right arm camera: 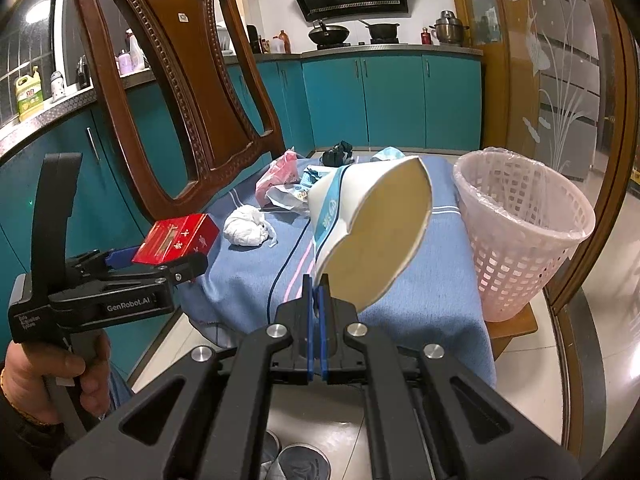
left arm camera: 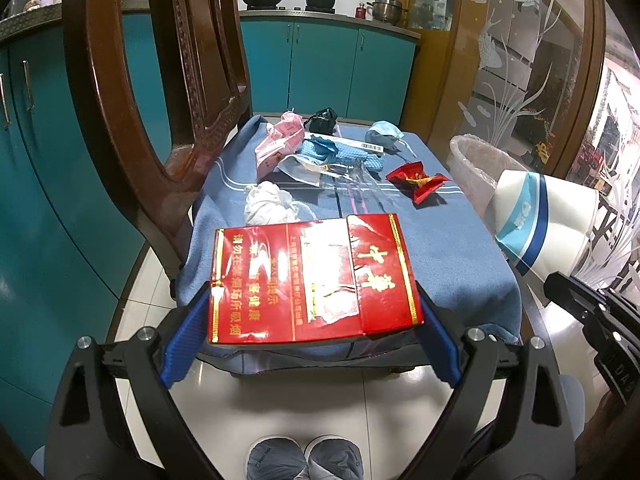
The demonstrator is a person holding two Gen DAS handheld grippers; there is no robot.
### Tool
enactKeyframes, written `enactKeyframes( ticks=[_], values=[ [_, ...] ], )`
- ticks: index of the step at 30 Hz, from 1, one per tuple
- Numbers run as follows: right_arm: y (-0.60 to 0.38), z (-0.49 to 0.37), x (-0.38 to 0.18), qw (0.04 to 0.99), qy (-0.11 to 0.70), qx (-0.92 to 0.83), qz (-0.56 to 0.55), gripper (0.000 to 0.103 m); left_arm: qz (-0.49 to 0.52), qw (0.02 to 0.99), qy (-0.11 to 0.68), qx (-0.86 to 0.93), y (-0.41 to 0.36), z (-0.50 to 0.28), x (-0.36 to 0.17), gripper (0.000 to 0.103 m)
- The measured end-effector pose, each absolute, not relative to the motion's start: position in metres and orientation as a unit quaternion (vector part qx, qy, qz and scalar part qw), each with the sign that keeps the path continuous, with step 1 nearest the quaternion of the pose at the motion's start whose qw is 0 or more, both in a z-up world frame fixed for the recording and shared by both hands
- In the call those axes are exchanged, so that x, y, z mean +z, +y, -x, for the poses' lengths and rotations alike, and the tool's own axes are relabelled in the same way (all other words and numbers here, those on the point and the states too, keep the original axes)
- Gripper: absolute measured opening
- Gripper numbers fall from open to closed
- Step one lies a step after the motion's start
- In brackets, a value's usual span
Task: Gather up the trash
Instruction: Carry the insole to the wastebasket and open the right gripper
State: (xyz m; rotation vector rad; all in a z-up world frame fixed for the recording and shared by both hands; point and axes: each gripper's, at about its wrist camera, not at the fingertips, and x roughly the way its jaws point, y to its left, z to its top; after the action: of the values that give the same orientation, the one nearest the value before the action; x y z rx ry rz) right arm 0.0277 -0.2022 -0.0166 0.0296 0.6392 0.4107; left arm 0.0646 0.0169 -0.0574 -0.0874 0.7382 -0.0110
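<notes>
My left gripper [left arm camera: 316,316] is shut on a red cigarette box [left arm camera: 312,280], held above the near edge of the blue cloth [left arm camera: 460,248]; it also shows in the right wrist view [right arm camera: 176,244]. My right gripper [right arm camera: 318,292] is shut on the rim of a squashed white and blue paper cup [right arm camera: 372,232], held above the cloth left of the white trash basket [right arm camera: 524,232]. The cup shows in the left wrist view [left arm camera: 548,224]. On the cloth lie a crumpled tissue [left arm camera: 268,202], a red wrapper [left arm camera: 418,182], a pink bag [left arm camera: 280,142], a blue mask [left arm camera: 382,132] and a black wad [left arm camera: 322,118].
A brown wooden chair [right arm camera: 180,92] stands at the left of the cloth-covered table. Teal kitchen cabinets [right arm camera: 392,100] line the back. A glass sliding door [right arm camera: 560,80] is on the right. The basket [left arm camera: 476,160] has a plastic liner. My shoes [left arm camera: 304,460] are below on the tiled floor.
</notes>
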Motion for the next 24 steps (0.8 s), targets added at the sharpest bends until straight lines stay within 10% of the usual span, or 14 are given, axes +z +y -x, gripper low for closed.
enactKeyframes(
  ticks=[15,17,18,24],
  values=[
    [-0.312,-0.173,0.059,0.97,0.236,0.052,-0.03,0.006,0.042,0.935,0.352,-0.009,0.018,-0.066,-0.049,0.092],
    [-0.331,-0.2,0.045,0.967,0.247,0.038,-0.053,0.038,0.041,0.935,0.351,-0.009,0.017,-0.065,-0.048,0.092],
    [-0.34,-0.21,0.036,0.965,0.254,0.03,-0.06,0.071,0.04,0.936,0.351,-0.009,0.017,-0.065,-0.047,0.092],
    [-0.364,-0.15,0.004,0.962,0.24,0.02,-0.131,0.076,0.026,0.933,0.359,-0.017,0.008,-0.068,-0.05,0.092]
  ],
)
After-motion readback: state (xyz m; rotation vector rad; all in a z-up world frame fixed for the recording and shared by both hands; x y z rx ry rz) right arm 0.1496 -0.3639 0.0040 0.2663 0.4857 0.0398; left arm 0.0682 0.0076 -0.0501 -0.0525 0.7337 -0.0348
